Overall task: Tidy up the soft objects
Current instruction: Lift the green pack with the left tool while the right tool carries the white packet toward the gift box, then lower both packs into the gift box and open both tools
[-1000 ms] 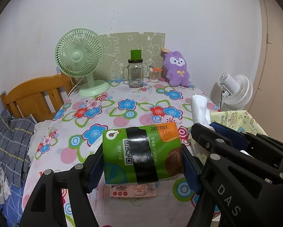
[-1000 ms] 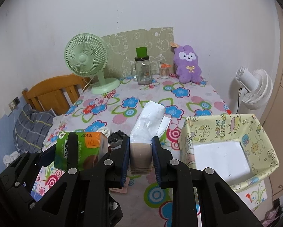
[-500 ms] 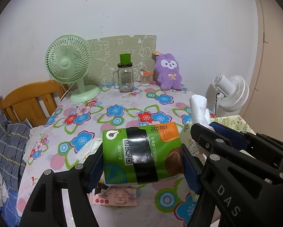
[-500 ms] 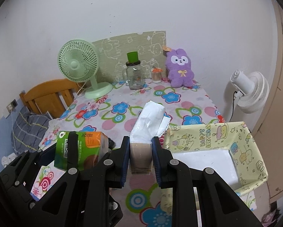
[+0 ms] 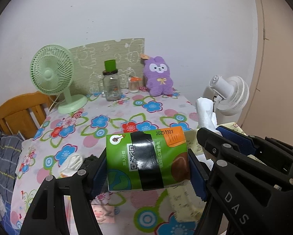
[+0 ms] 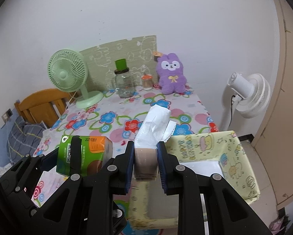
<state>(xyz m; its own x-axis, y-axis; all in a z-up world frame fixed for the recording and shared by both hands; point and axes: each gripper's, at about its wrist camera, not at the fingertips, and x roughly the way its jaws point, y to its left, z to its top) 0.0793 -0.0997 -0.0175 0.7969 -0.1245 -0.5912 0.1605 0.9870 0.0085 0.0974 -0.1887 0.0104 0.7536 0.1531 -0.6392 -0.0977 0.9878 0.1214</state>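
Over the floral-cloth counter [image 5: 111,117], L gripper [image 5: 147,168] jaws clamp a green soft tissue pack w/ black tape [image 5: 146,158]; R gripper [image 6: 145,163] jaws clenched on a brown tissue pack w/ white tissue sticking out [image 6: 146,159]. Next: centre both above yellow cartoon fabric bin [image 6: 230,154], lower, then release. Print: "20251101", QR code; bin "HAPPY BIRTHDAY"; gripper "DAS".

- Left wrist view: rides behind the left gripper [image 5: 147,174], aimed forward and downward over the floral tablecloth [image 5: 111,121] toward the white wall; green tissue pack [image 5: 146,156] fills the near foreground.
- Right wrist view: rides behind the right gripper [image 6: 145,162], same heading, close above the yellow fabric bin [image 6: 220,148] ahead to its right.
- Shared: green desk fan [image 5: 52,74], glass jar [image 6: 123,87], purple plush rabbit [image 6: 171,76], white standing fan [image 5: 230,96]; each view catches the other gripper at its edge.
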